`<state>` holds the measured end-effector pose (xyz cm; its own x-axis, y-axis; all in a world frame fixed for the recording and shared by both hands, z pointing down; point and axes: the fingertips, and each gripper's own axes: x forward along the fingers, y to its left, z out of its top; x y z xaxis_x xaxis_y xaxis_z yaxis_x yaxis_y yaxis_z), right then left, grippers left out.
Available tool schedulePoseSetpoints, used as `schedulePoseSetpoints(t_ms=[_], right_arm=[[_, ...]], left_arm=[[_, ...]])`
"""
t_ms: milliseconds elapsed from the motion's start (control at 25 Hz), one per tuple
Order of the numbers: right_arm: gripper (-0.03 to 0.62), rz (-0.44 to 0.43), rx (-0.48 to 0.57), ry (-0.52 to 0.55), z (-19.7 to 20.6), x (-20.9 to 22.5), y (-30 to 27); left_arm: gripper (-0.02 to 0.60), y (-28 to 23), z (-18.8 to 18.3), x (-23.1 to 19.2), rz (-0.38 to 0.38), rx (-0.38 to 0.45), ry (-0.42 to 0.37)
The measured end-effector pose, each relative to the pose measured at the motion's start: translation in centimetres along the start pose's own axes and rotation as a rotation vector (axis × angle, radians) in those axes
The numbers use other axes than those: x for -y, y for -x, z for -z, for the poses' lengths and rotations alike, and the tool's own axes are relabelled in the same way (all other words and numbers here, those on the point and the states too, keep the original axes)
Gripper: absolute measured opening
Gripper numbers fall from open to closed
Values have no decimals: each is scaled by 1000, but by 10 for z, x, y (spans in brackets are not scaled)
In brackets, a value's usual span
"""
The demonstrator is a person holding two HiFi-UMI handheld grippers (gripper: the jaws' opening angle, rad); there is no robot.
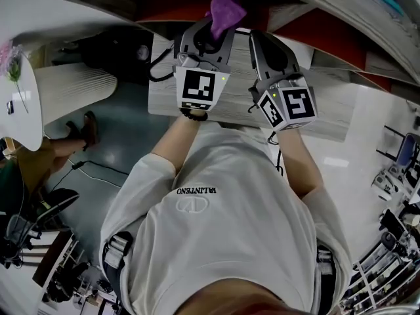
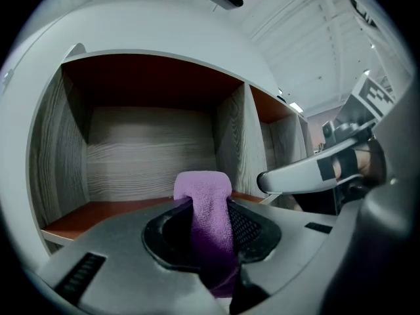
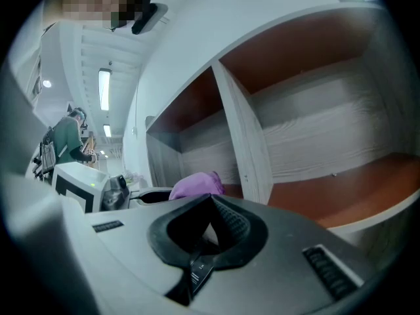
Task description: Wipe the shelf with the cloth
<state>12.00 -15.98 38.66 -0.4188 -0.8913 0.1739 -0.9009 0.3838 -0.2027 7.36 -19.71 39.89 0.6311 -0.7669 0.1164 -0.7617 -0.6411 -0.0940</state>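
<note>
Both arms stretch forward toward shelf (image 2: 151, 151), side by side. The left gripper (image 2: 211, 223) pinches purple cloth (image 2: 203, 192), which sticks out past its jaws. The right gripper (image 3: 209, 205) is closed and empty.

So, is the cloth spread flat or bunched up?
Bunched: the purple cloth is a narrow folded strip pinched in the left gripper, its top poking above the fingers.

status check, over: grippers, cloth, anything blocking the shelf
Left gripper shut on purple cloth, held up before the shelf. Right gripper shut, empty, alongside. Contact with the shelf not visible; nothing seen in the way.
</note>
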Motion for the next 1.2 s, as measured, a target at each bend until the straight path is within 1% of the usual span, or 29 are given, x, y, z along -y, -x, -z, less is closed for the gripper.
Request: schedulePoseSetpoints(t_ms=[720, 1200], right_arm=[[-2, 37, 22, -13, -5, 23, 24], [-2, 41, 35, -18, -9, 26, 27]], left_arm=[[89, -20, -6, 48, 89, -13, -12], [89, -26, -9, 61, 146, -23, -40]])
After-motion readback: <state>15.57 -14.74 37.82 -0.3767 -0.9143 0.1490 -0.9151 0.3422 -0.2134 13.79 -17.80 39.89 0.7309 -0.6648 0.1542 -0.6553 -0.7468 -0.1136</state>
